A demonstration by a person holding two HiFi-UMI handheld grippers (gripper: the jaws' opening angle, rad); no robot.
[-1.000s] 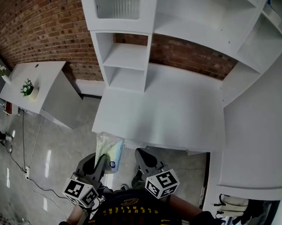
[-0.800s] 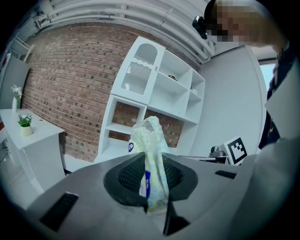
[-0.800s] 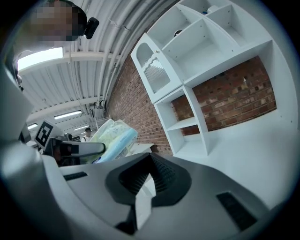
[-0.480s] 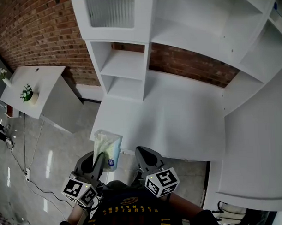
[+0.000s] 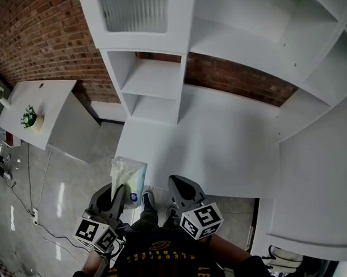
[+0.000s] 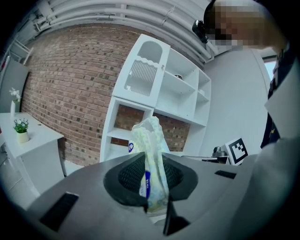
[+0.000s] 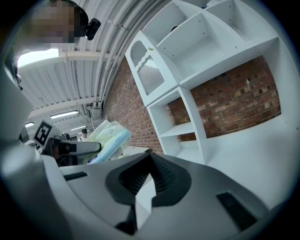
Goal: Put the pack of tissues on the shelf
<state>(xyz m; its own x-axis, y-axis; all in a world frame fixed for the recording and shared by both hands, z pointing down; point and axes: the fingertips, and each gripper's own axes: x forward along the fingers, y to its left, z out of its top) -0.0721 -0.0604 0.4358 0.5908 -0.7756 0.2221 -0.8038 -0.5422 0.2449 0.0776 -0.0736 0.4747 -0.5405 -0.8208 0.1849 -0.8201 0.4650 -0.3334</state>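
Tissue pack (image 5: 128,177) nearer desk (image 5: 219,142), left tongs (image 5: 117,195) clamping it.

The head camera looks steeply down from above the person onto the white desk (image 5: 219,145), the shelf unit (image 5: 154,79) and the brick wall (image 5: 39,43). The left tongs (image 5: 119,192) and right tongs (image 5: 176,183) sit at its bottom edge. The left gripper view rides close behind the left tongs (image 6: 152,161) and faces nearly level toward the shelf unit and wall. The right gripper view sits likewise behind the right tongs (image 7: 150,157), seeing the same shelves more from the side, with the left tongs at its left. All three views share the shelf unit and the brick wall.
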